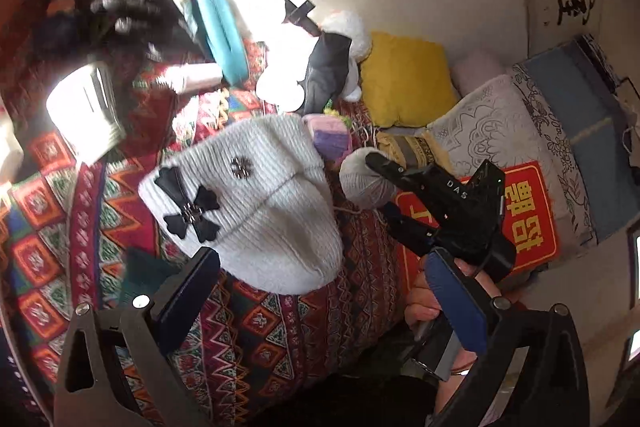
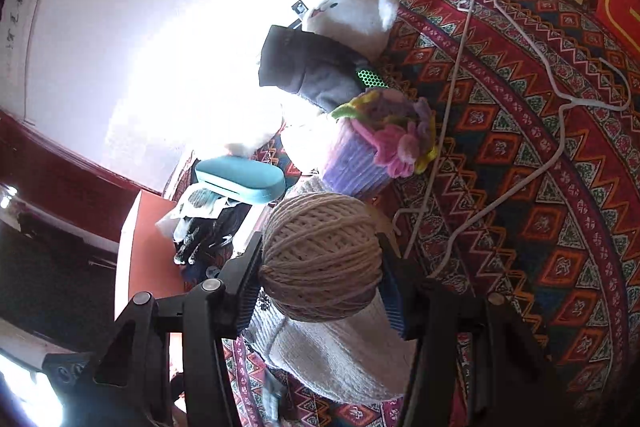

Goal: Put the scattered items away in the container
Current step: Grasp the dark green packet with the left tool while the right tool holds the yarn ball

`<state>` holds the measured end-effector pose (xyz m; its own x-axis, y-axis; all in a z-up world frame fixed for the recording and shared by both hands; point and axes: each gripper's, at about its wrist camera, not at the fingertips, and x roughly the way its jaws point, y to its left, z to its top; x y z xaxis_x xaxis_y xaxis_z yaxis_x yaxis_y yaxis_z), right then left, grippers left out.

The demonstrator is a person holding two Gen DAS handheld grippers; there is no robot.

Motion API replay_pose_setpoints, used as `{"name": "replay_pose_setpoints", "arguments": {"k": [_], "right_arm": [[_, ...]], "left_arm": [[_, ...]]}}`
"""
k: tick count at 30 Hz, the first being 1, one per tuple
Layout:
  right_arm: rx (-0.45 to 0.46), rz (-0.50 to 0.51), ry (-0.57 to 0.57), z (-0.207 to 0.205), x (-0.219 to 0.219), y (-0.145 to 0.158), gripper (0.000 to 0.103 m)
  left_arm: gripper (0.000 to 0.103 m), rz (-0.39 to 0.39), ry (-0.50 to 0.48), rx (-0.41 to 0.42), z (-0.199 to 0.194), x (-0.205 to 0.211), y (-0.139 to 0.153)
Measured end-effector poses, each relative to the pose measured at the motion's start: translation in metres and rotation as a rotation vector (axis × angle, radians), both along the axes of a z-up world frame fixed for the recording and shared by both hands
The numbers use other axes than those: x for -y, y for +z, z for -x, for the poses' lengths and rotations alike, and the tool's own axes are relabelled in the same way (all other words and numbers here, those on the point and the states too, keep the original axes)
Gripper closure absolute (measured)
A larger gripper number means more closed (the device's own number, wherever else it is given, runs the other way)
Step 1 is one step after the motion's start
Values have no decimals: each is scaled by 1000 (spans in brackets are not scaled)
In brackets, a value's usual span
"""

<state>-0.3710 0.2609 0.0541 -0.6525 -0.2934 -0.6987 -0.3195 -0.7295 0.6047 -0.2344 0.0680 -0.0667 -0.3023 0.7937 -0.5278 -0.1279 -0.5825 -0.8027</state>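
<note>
- Nearest us, our right gripper [image 2: 320, 291] has its two pads closed against the sides of the yarn ball [image 2: 320, 259], which sits square between them, just above the white knit hat [image 2: 340, 359].
- Our left gripper [image 1: 320, 291] hangs wide open with nothing between its pads, over the near edge of that hat [image 1: 248, 203] on the patterned cloth [image 1: 280, 327].
- A strand seems to trail from the ball across the hat, so we should lift slowly and watch that it does not drag the hat along.
- Further out lie a purple knitted flower pot [image 2: 372, 143], a white wire hanger [image 2: 520, 131] to the right and a plush toy [image 2: 352, 15] beyond.
- Far left stands the orange container [image 2: 148, 239], already holding dark items and a teal case [image 2: 240, 179]; we judge the ball should travel left and over its wall, and be let go only once well inside.
</note>
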Motion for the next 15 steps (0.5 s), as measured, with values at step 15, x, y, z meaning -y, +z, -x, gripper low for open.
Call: {"name": "replay_pose_setpoints", "arguments": {"k": [15], "right_arm": [[37, 41, 31, -8, -35, -23, 52]], "left_arm": [[0, 748, 72, -211, -62, -36, 6]]}}
